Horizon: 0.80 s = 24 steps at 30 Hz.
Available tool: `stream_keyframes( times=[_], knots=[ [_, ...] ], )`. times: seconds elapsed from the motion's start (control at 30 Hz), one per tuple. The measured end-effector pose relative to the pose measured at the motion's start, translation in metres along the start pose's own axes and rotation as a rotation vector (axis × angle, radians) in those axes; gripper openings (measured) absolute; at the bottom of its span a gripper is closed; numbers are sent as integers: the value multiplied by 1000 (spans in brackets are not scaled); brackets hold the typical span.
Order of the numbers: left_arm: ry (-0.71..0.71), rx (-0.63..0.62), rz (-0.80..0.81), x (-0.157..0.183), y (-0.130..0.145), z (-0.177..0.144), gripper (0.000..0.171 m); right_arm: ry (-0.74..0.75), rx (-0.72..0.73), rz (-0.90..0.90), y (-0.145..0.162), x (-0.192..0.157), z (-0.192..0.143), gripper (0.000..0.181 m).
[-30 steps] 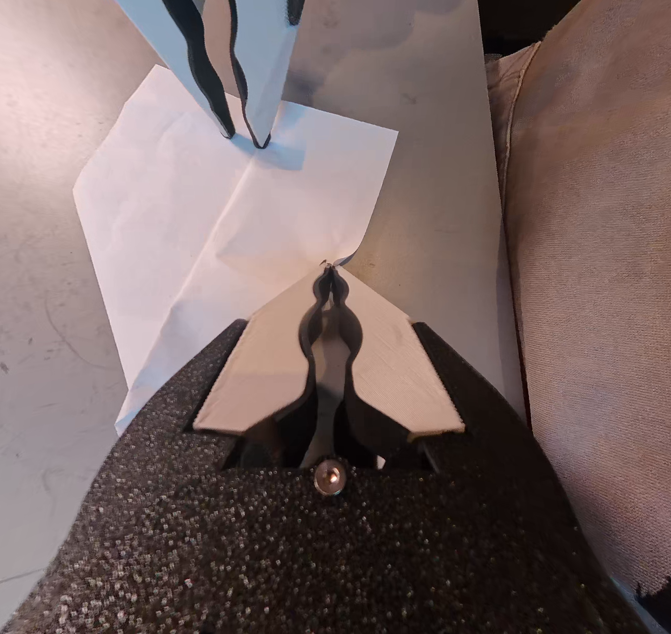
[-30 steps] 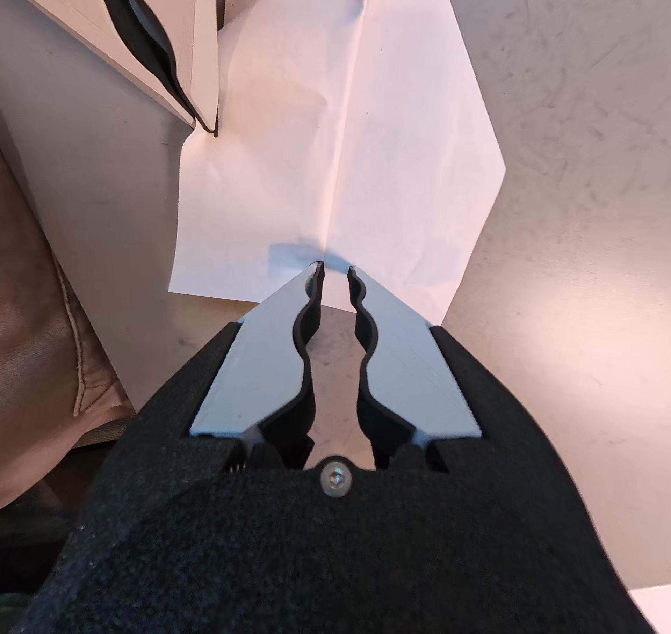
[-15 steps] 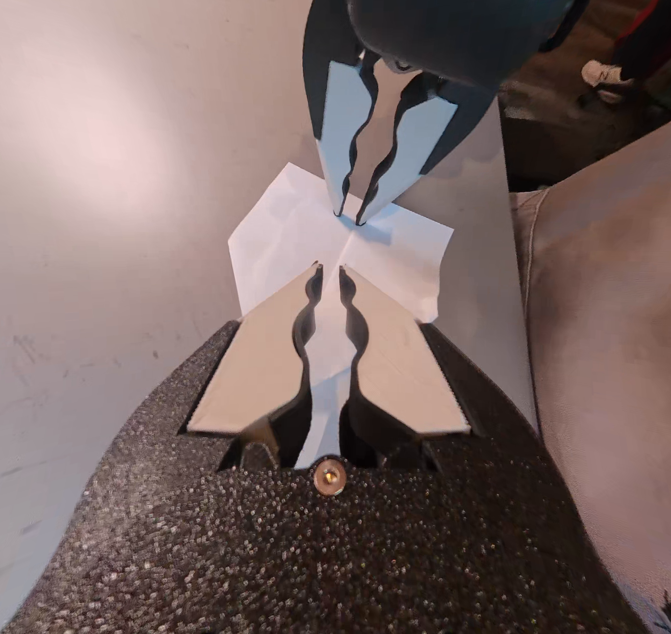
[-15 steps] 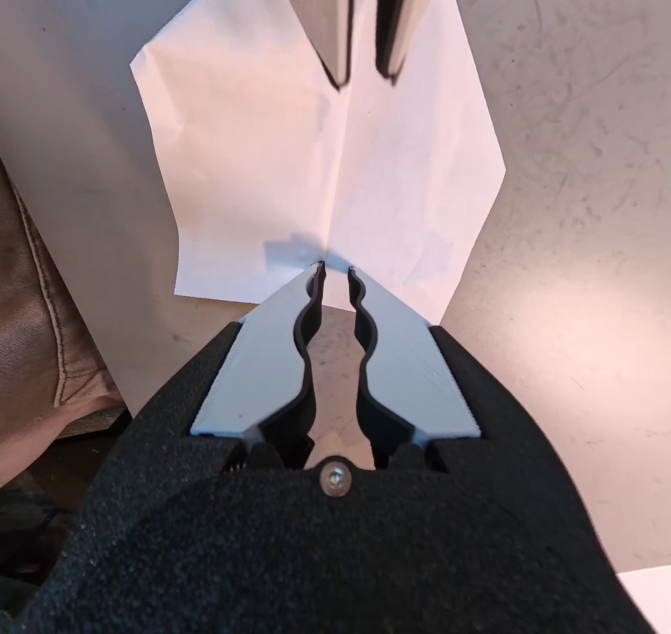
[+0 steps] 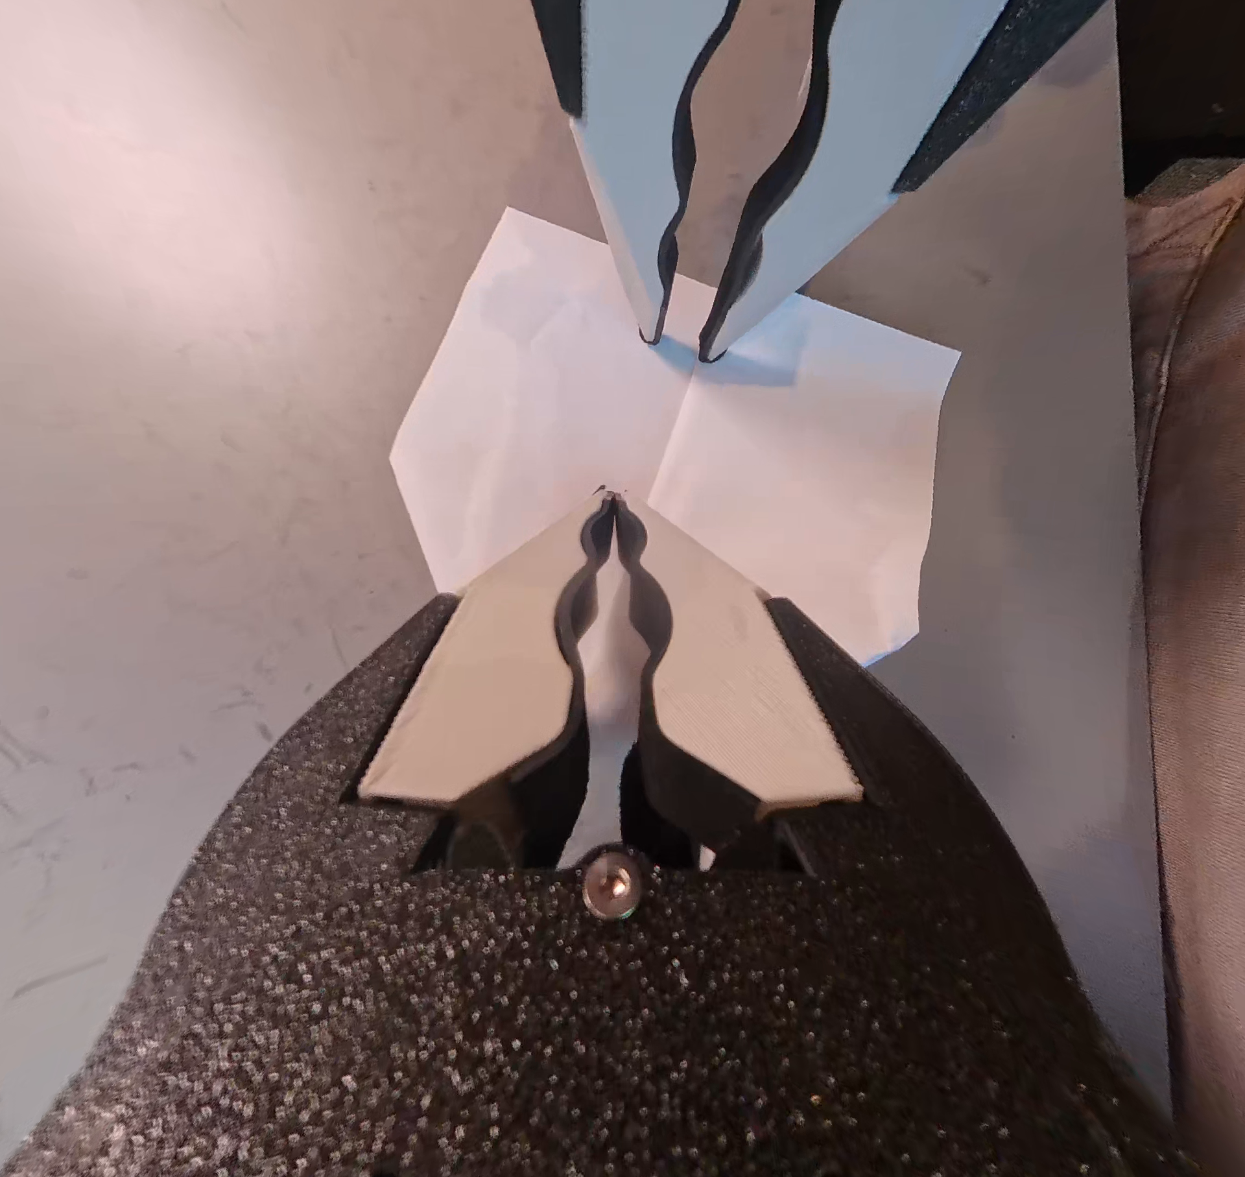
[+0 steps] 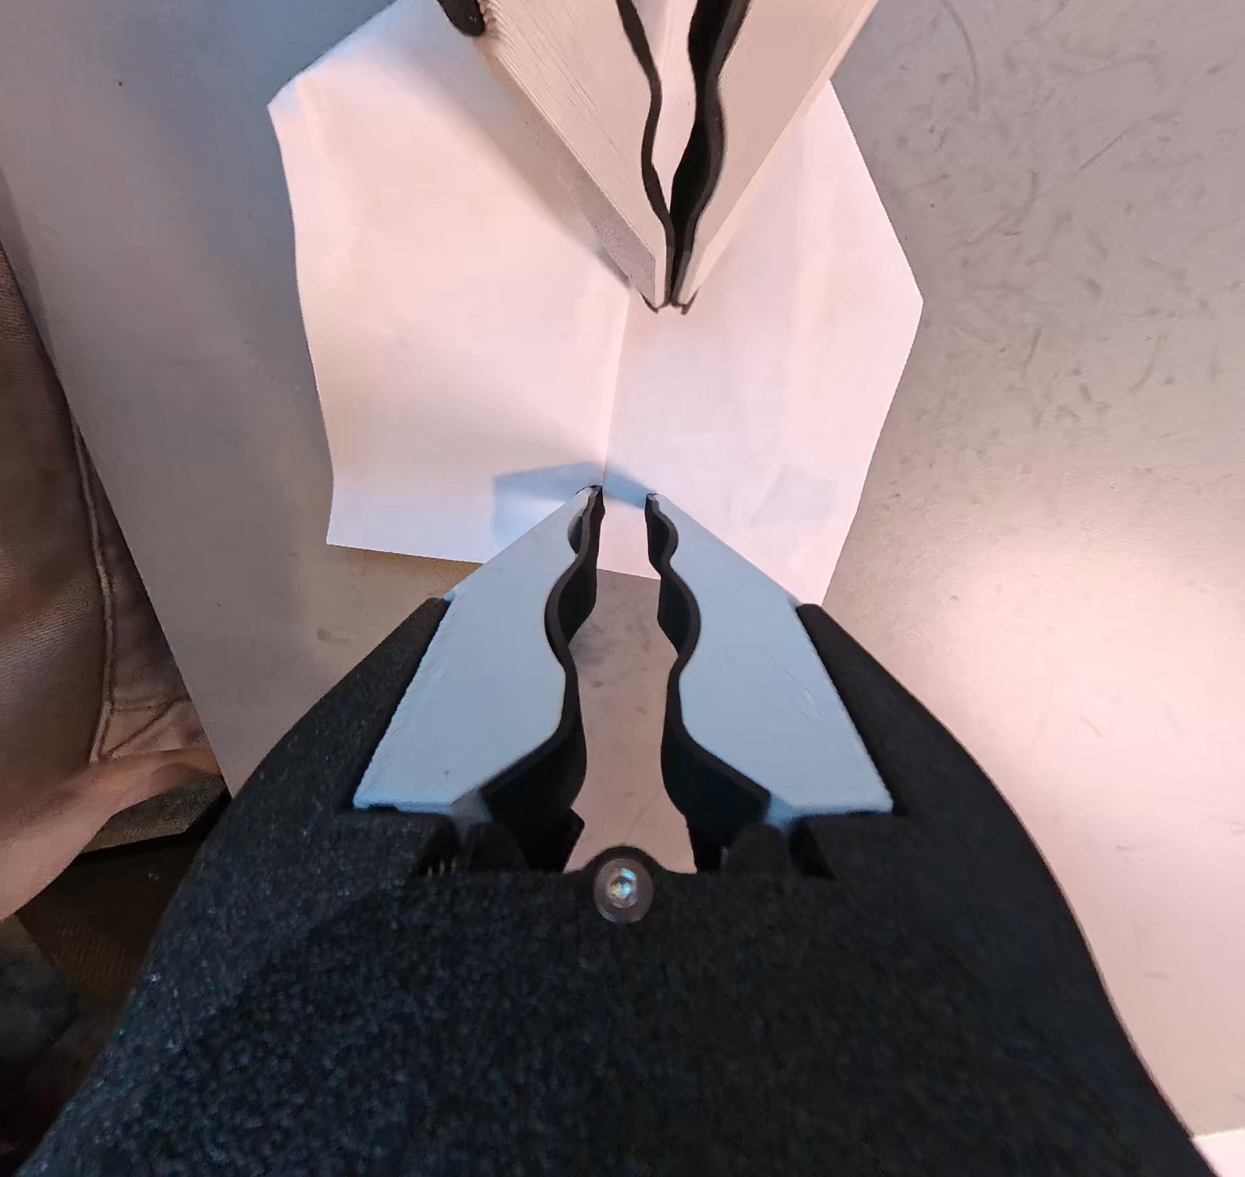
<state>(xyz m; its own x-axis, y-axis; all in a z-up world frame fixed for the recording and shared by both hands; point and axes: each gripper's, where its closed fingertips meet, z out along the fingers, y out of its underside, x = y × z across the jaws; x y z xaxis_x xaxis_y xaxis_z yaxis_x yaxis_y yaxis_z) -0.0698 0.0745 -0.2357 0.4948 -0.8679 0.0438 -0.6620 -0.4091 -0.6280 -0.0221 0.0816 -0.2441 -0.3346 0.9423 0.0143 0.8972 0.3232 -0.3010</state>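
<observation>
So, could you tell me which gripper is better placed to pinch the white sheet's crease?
Probably the right gripper: its jaws stand open astride the crease at the white sheet's edge. The left gripper is shut, tips down on the crease mid-sheet, so it would have to open first.

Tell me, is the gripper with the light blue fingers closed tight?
No, the right gripper has a clear gap between its blue fingers, with its tips resting at the edge of the white paper.

White paper [image 5: 795, 471] on grey, scuffed table [image 5: 202, 336]; pale grippers [image 6: 621, 501] with black pads; beige cloth [image 5: 1199, 538].
</observation>
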Motion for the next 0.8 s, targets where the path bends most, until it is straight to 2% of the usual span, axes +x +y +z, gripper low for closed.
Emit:
stream_keyframes(
  times=[0.17,0.3,0.43,0.63,0.8],
  knots=[
    [141,114,-81,17,-35,-7,0,4,39,10,0,0,0,11],
    [177,60,-149,23,-30,17,0,20,83,16,0,0,0,11],
    [167,22,-169,22,-28,25,0,33,112,24,0,0,0,11],
    [169,-23,-124,22,-24,28,0,30,130,24,0,0,0,11],
    [120,-30,28,22,-21,27,0,41,149,27,-1,0,0,11]
  ],
)
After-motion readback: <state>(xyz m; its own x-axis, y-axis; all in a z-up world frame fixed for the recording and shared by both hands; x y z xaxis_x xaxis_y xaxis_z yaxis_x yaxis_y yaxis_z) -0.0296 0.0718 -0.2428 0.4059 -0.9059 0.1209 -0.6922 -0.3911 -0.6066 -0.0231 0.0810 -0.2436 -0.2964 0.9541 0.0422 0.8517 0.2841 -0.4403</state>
